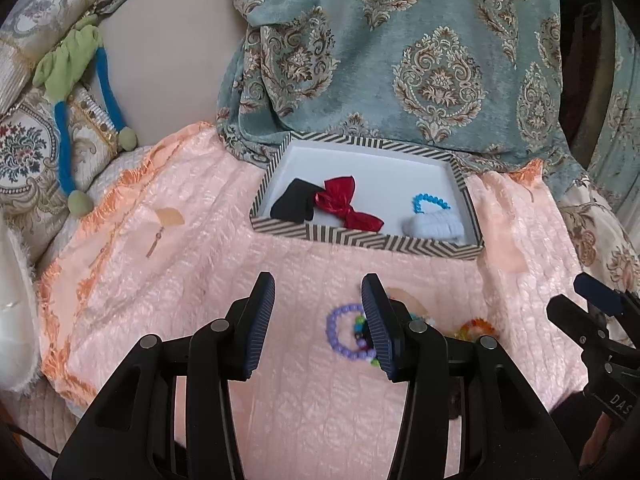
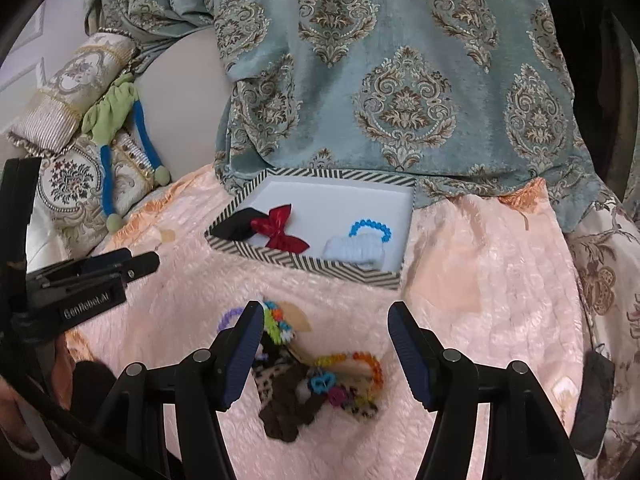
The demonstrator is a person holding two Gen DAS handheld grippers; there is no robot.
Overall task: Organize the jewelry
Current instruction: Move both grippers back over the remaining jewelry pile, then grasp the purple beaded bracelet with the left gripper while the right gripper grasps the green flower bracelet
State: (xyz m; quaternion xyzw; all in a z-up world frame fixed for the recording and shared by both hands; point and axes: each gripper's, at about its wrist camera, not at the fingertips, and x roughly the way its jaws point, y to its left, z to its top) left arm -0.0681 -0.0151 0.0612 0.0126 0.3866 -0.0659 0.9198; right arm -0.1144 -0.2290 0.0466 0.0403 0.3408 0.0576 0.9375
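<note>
A striped box (image 1: 360,241) (image 2: 304,266) on the pink blanket holds a black piece (image 1: 294,200), a red bow (image 1: 344,202) (image 2: 280,228), a blue bead bracelet (image 1: 430,202) (image 2: 370,228) and a pale blue scrunchie (image 1: 434,228) (image 2: 354,254). My left gripper (image 1: 318,304) is open and empty, with a purple bead bracelet (image 1: 340,334) (image 2: 228,317) by its right finger. My right gripper (image 2: 326,330) is open and empty above a pile: a brown leopard scrunchie (image 2: 286,400), an orange bead bracelet (image 2: 360,364) (image 1: 474,328) and a multicoloured bracelet (image 2: 276,322).
A pink blanket (image 1: 200,240) covers the sofa seat. A teal patterned throw (image 1: 400,60) hangs behind the box. Patterned cushions (image 1: 24,152) and a green and blue cord toy (image 1: 72,80) lie at the left. The other gripper shows at each view's edge (image 1: 600,320) (image 2: 80,280).
</note>
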